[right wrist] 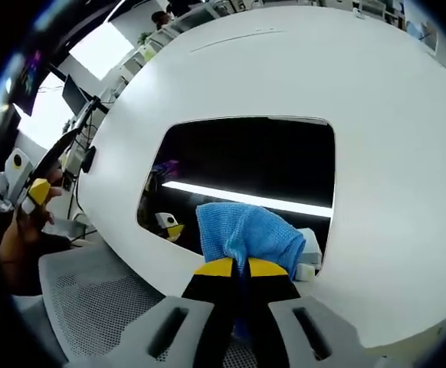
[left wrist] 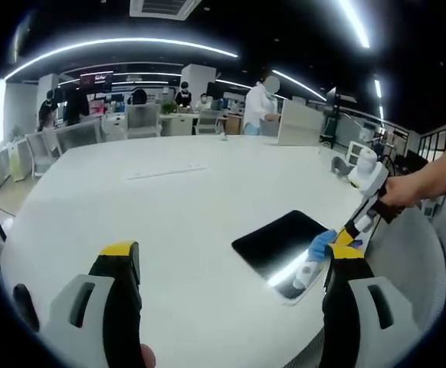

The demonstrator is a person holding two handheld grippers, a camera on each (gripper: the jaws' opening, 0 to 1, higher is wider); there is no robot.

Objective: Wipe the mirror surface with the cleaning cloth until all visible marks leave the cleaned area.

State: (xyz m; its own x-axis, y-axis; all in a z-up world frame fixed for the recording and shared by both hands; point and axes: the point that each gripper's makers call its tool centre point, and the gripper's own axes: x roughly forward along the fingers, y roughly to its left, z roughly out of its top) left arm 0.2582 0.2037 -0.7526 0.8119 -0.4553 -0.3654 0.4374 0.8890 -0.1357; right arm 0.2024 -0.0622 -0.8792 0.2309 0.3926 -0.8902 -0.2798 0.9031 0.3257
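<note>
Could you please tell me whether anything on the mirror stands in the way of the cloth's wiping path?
Nothing visible does: the right gripper holds the blue cloth at the mirror's near edge, and the glass beyond lies bare.

Round white table (left wrist: 169,207), dark mirror (left wrist: 284,244) lying flat (near the edge)

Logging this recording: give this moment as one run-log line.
right gripper: shut on blue cloth | cloth on mirror | left gripper: open, off mirror
</note>
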